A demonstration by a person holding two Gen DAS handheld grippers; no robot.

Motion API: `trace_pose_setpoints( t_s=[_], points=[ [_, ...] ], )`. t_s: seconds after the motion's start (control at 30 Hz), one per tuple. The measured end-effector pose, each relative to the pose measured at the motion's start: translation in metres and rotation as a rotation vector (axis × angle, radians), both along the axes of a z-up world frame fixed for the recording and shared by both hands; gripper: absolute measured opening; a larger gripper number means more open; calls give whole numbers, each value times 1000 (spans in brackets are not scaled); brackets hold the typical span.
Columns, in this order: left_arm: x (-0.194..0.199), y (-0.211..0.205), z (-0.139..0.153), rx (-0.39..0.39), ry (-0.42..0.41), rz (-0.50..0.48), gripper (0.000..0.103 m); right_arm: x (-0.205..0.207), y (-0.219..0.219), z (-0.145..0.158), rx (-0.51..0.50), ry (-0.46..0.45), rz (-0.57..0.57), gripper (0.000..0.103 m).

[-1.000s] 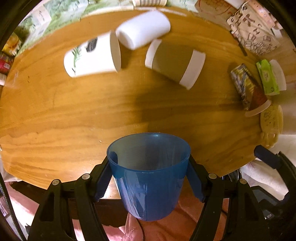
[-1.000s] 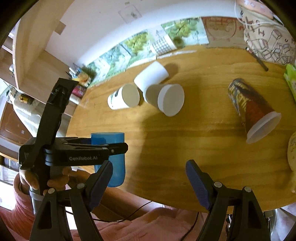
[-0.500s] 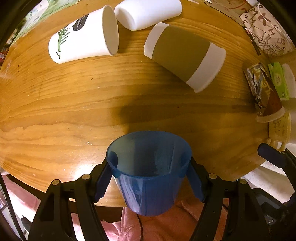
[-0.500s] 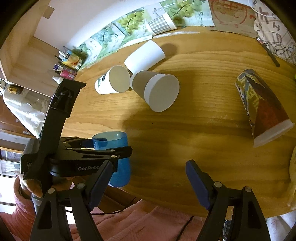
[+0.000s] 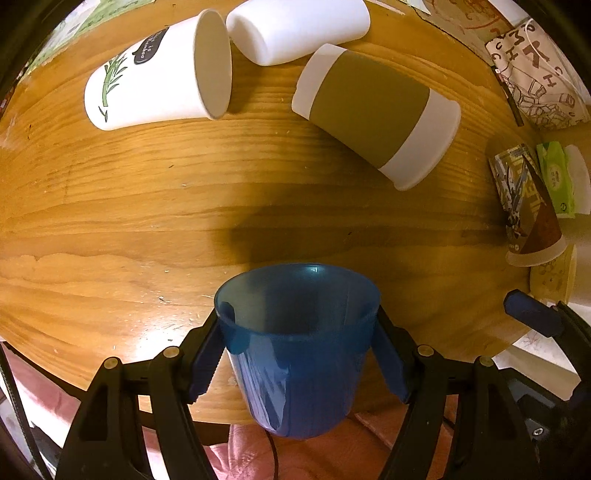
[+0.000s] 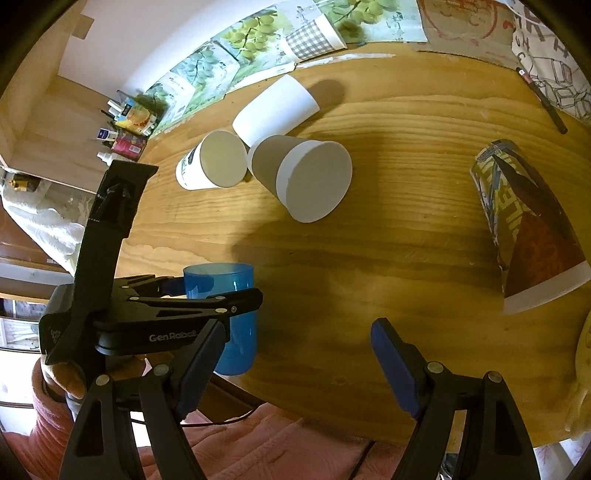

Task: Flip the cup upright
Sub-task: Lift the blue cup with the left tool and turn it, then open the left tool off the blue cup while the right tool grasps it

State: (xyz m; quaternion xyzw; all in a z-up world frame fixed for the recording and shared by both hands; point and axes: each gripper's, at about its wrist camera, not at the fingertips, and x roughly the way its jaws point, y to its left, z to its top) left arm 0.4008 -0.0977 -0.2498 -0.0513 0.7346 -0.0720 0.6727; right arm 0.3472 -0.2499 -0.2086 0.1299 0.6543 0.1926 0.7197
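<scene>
My left gripper [image 5: 299, 354] is shut on a translucent blue plastic cup [image 5: 299, 354], held upright with its mouth up, above the near edge of the round wooden table [image 5: 147, 206]. In the right wrist view the blue cup [image 6: 229, 314] sits in the left gripper [image 6: 207, 299] at the table's left front edge. My right gripper [image 6: 299, 362] is open and empty over the table's front edge.
Several cups lie on their sides further back: a white cup with a plant print [image 5: 155, 77], a plain white cup [image 5: 299, 26], an olive-banded cup [image 5: 376, 107] and a patterned cup [image 5: 528, 206] at the right edge. Papers and packets line the far and right edges.
My left gripper has carried the blue cup forward over the table, closer to the lying cups. The right gripper has moved forward slightly and stays open.
</scene>
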Motion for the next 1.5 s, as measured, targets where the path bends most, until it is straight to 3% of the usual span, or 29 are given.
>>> trace_pose_setpoints(
  t_s=[0.5, 0.63, 1.1, 1.5],
  points=[
    [-16, 3, 17, -34, -36, 56, 80, 0, -12, 5, 45, -10, -30, 82],
    [-25, 8, 31, -81, -91, 66, 80, -2, -14, 7, 52, -12, -41, 82],
    [-50, 42, 54, -118, -332, 108, 80, -12, 9, 11, 58, -40, -58, 82],
    [-79, 88, 70, 7, -508, 173, 80, -21, 44, 6, 63, -43, -82, 82]
  ],
)
